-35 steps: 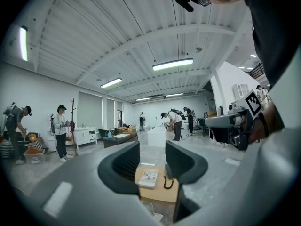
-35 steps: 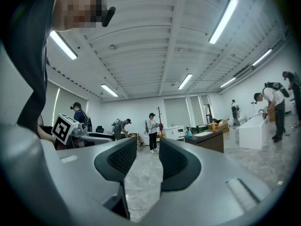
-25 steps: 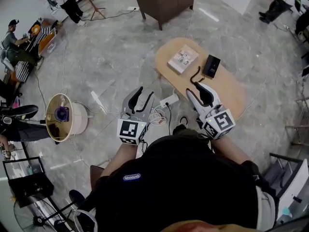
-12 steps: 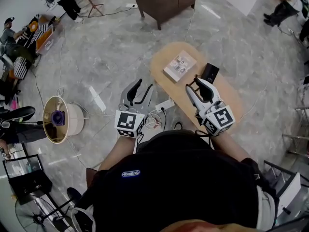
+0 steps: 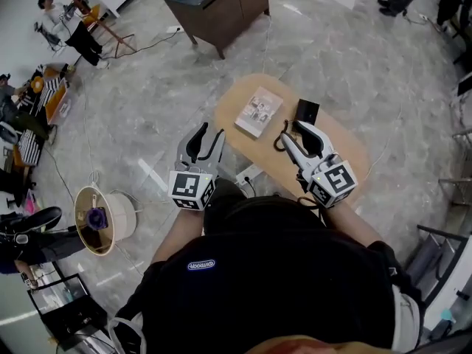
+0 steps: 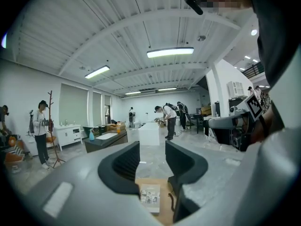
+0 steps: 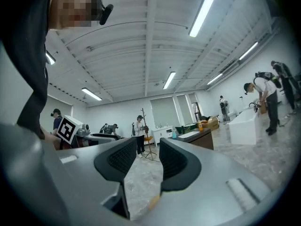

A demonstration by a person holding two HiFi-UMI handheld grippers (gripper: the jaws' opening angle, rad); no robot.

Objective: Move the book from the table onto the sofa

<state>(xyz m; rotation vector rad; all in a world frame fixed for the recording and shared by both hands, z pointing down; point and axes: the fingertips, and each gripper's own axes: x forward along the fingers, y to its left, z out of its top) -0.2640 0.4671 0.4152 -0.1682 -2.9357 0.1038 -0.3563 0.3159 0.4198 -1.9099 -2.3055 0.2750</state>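
A pale book [image 5: 259, 112] with small pictures on its cover lies flat on the oval wooden table [image 5: 335, 144], towards its far left end. My left gripper [image 5: 205, 134] is open and empty, at the table's near left edge, short of the book. In the left gripper view the book [image 6: 150, 196] shows low between the parted jaws of that gripper [image 6: 153, 160]. My right gripper [image 5: 292, 131] hovers over the table to the right of the book, open with nothing in it. In the right gripper view its jaws [image 7: 148, 161] stand apart, pointing out across the room.
A black flat device [image 5: 305, 112] and a dark curled cord [image 5: 280, 140] lie on the table just right of the book. A power strip with cables [image 5: 248, 174] is on the floor under the table edge. A dark cabinet [image 5: 217, 9] stands beyond; a round basket [image 5: 103, 220] at left.
Both grippers have travelled forward towards the table. The left one now reaches the table's edge near the book, and the right one is over the tabletop. Neither jaw opening has changed.
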